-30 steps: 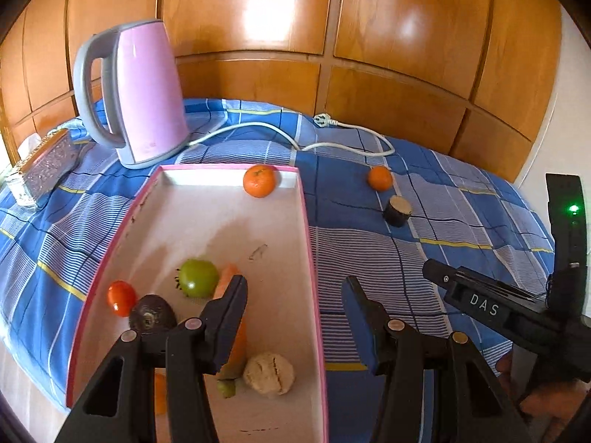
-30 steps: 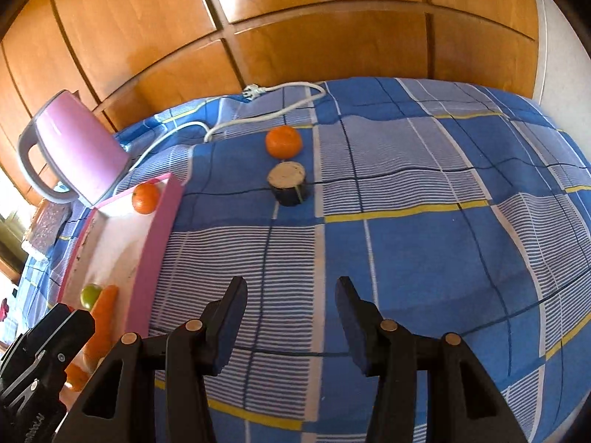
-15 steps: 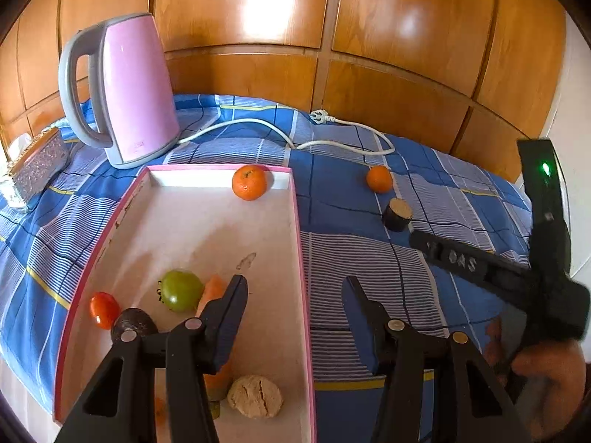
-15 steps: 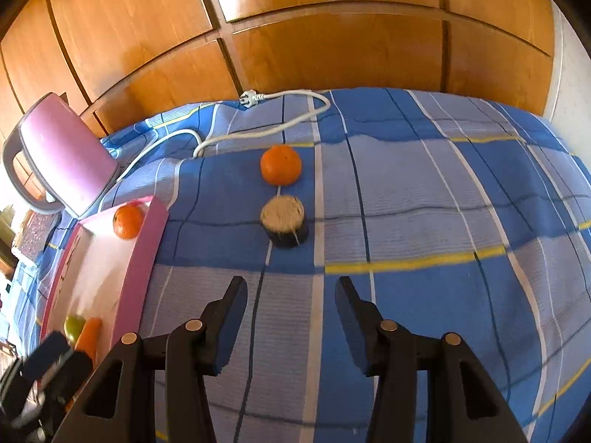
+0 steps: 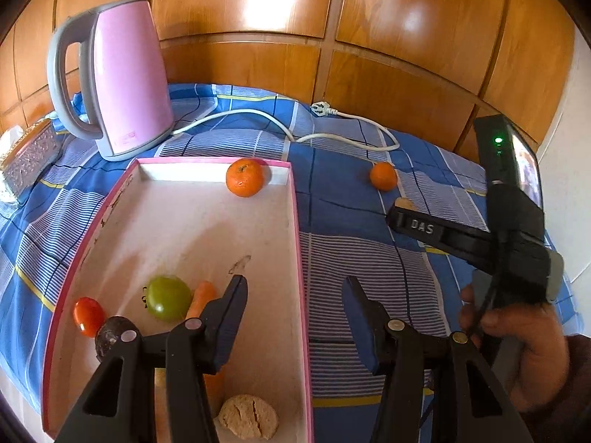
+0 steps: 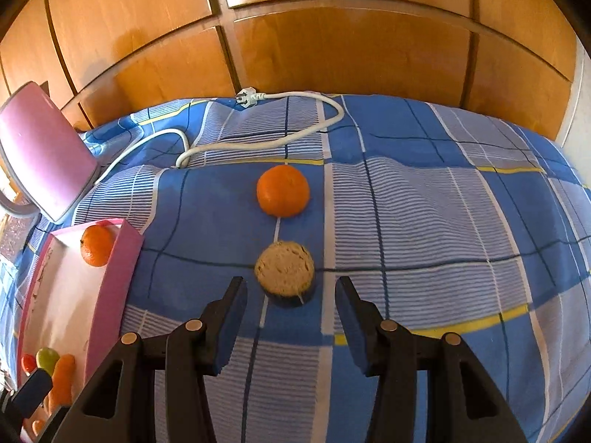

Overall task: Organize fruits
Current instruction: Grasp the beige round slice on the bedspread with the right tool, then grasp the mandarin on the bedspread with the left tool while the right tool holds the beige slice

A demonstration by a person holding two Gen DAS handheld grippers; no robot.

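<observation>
While the right gripper (image 6: 291,319) hangs just short of the cut fruit piece (image 6: 285,272), jaws partly open and holding nothing, the piece sits on the blue checked cloth (image 6: 424,221) at 12 o'clock from the fingertips, with the loose orange (image 6: 283,190) just beyond it, also at 12. Risk: the piece looks short and squat, so the pads could ride over its flat top or nudge it forward into the orange, which would likely roll on the soft, wrinkled cloth. The gap between the jaws looks only a little wider than the piece, so an off-centre approach may clip it with one finger. Left gripper (image 5: 295,317) is also partly open and empty, straddling the right wall of the pink tray (image 5: 297,221). Inside the tray: an orange (image 5: 244,177) at the far end, green tomato (image 5: 168,298), red tomato (image 5: 88,316), carrot (image 5: 199,297), avocado (image 5: 110,336), round biscuit-like item (image 5: 247,416). Pink kettle (image 5: 122,88) at 11 and its white cord (image 6: 258,140) lie beyond, clear of the path. Tray wall is the only obstacle on the carry back.
</observation>
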